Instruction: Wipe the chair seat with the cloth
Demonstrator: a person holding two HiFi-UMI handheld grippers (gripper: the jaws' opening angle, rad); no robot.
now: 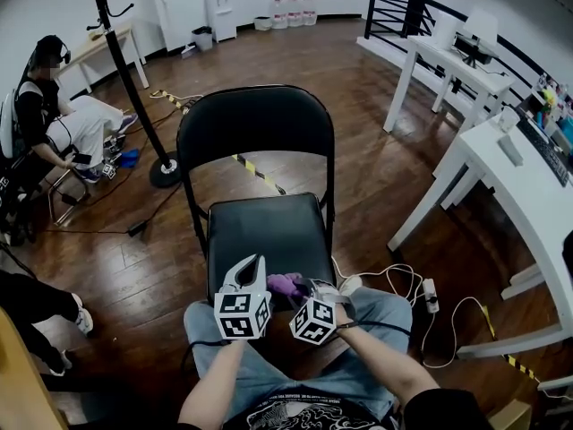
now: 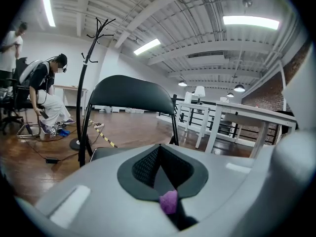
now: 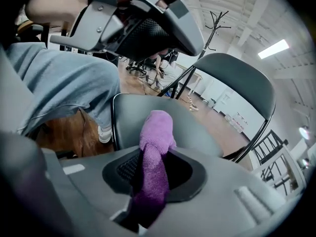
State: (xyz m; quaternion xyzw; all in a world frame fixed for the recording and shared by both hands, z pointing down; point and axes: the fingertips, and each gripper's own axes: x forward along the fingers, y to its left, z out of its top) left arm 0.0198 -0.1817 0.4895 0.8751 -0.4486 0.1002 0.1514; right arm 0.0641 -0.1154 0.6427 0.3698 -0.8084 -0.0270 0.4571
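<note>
The black folding chair stands before me, its seat bare and its back upright. My right gripper hovers just over the seat's front edge, shut on a purple cloth. In the right gripper view the cloth sticks up from between the right gripper's jaws, above the seat. My left gripper hangs beside it to the left, jaws shut and pointing at the chair back. A small bit of the purple cloth shows low in the left gripper view.
My knees in jeans sit right behind the seat's front edge. A coat stand stands left of the chair, with a seated person beyond it. White desks line the right side. Cables and a power strip lie on the floor.
</note>
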